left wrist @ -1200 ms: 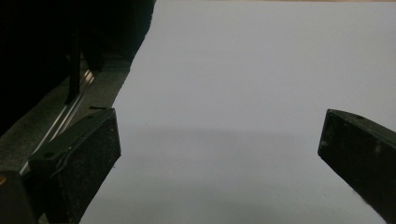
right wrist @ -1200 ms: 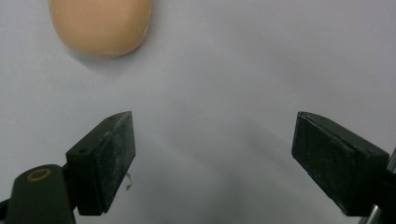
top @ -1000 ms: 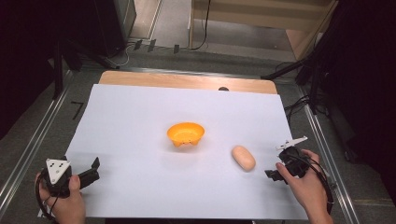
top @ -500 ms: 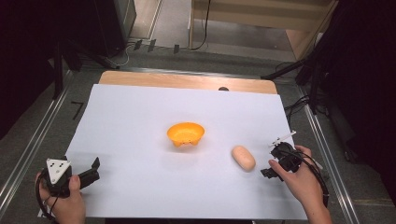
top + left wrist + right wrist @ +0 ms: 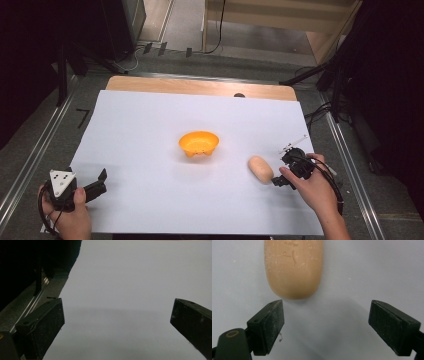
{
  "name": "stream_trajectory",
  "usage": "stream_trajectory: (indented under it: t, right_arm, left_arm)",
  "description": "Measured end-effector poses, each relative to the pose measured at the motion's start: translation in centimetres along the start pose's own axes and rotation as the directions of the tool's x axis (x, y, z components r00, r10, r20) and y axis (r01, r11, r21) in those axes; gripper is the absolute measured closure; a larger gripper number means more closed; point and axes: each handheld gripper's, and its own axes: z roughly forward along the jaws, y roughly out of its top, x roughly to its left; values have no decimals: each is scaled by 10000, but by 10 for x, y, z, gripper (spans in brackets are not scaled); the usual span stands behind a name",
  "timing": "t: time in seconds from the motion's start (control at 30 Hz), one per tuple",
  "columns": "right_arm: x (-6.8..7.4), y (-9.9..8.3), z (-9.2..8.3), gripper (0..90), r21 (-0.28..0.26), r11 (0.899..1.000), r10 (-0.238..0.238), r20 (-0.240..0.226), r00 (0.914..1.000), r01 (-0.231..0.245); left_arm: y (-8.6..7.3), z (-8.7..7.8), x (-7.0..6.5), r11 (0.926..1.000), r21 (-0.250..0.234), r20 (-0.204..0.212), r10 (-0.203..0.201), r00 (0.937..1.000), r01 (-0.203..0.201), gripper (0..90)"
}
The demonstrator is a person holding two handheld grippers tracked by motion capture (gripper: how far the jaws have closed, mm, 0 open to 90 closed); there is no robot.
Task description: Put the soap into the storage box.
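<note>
A tan, potato-like oval [image 5: 260,169] lies on the white sheet, right of an orange bowl [image 5: 199,143] at the centre. My right gripper [image 5: 278,176] is just to the oval's right, jaws open and pointing at it. In the right gripper view the oval [image 5: 293,267] sits just beyond and left of the gap [image 5: 326,326], with nothing between the jaws. My left gripper [image 5: 100,182] rests at the near left corner, held by a hand, jaws open over bare sheet [image 5: 117,322].
The white sheet [image 5: 150,120] covers a wooden table whose far edge [image 5: 200,86] shows. Metal rails [image 5: 30,160] run along both sides. Cables and dark equipment stand on the floor beyond and to the right.
My right gripper has moved left toward the tan oval and turned its jaws onto it. The left gripper has stayed put.
</note>
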Motion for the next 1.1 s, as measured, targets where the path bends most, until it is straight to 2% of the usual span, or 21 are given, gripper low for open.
stream_trajectory:
  t: [0.53, 0.9, 0.97, 1.1]
  right_arm:
    - [12, 21, 10, 136, -56, 10000, -36, -188, 9998, 35]
    - [20, 31, 14, 136, -87, 9999, -112, -107, 9999, 111]
    - [23, 34, 17, 138, 29, 9995, -302, -66, 9995, 302]
    - [26, 37, 20, 139, 65, 9994, -343, -21, 9994, 343]
  left_arm:
    - [0, 1, 0, 10000, 7, 12, 18, 10000, -18, 0]
    - [0, 1, 0, 10000, 26, 54, 10, 10000, -10, 0]
    - [0, 1, 0, 10000, 35, 61, 12, 10000, -12, 0]
    - [0, 1, 0, 10000, 41, 66, 11, 10000, -12, 0]
